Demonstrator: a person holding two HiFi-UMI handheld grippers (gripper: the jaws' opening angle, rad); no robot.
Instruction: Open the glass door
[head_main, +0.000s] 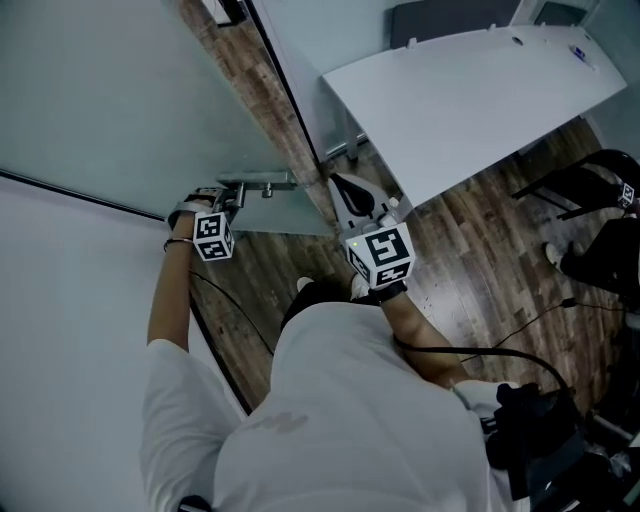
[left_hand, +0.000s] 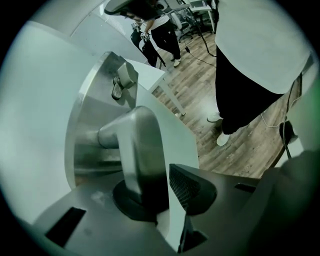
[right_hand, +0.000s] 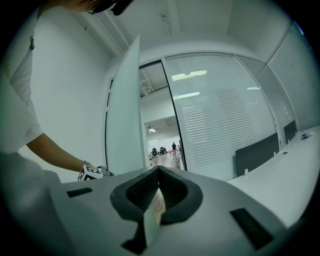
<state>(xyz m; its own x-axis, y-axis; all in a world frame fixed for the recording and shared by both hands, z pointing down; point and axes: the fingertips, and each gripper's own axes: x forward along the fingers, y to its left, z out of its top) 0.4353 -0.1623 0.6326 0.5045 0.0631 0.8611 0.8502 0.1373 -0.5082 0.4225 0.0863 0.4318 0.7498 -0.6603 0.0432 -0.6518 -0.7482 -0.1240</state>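
Head view puts the glass door (head_main: 110, 100) at the far left, a frosted pane standing open, with my left claw (head_main: 232, 196) up against its free edge. Left gripper view shows that claw closed on the lever handle (left_hand: 137, 145). The steel bar runs down between the jaws, its end lies against the left pad, and the ribbed right pad (left_hand: 192, 186) sits close on its other side. The lever springs from a steel plate (left_hand: 87, 130) fixed to the pane, and a small thumb-turn (left_hand: 122, 80) sits on the same plate above it.

Further right in the head view, my right claw (head_main: 343, 185) hangs near the door's edge, apart from the handle. Right gripper view shows its jaws pressed together with nothing between them. It faces the doorway (right_hand: 160, 145), with the pane to the left of the opening and slatted blinds (right_hand: 225, 115) to the right. At the far right a white worktop (head_main: 470, 90) stands over the wood floor (head_main: 480, 250).
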